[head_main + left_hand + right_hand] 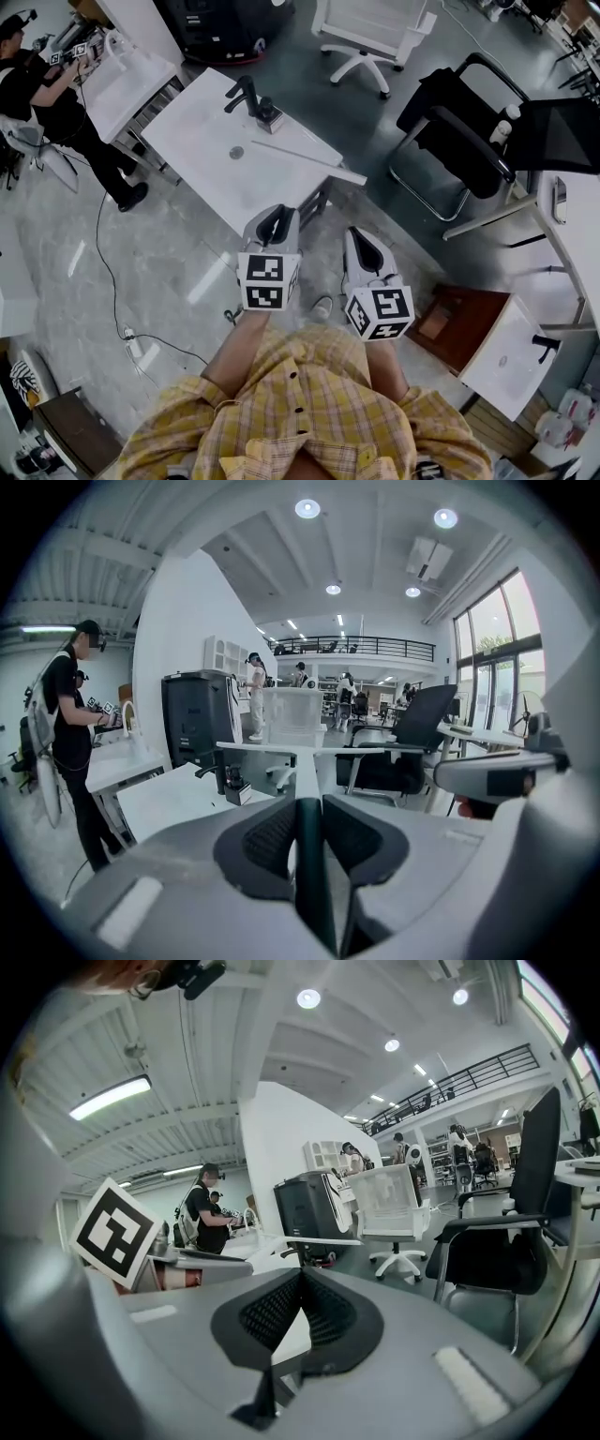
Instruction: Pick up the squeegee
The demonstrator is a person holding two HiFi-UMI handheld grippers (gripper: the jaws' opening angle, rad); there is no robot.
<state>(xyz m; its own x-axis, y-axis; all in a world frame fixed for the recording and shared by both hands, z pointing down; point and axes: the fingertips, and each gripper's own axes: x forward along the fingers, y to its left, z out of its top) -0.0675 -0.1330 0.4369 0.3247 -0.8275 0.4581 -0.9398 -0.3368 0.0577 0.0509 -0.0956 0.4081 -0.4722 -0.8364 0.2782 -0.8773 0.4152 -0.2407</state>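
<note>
The squeegee shows in the left gripper view as a dark handle (pixel 311 874) that runs up into a white stem and a long white cross blade (pixel 262 750). My left gripper (pixel 309 803) is shut on that handle, pads against both its sides. In the head view the blade (pixel 309 157) hangs over the white table's (pixel 197 159) near corner, ahead of the left gripper (pixel 274 217). My right gripper (pixel 359 236) is beside it, its fingertips together on nothing (pixel 300 1277).
On the table are a black faucet (pixel 244 94), a small box (pixel 270 117) and a round drain (pixel 236 152). A black office chair (pixel 459 141) stands right, a white chair (pixel 375 37) behind. A person (pixel 47 94) works far left. A cable (pixel 112 272) crosses the floor.
</note>
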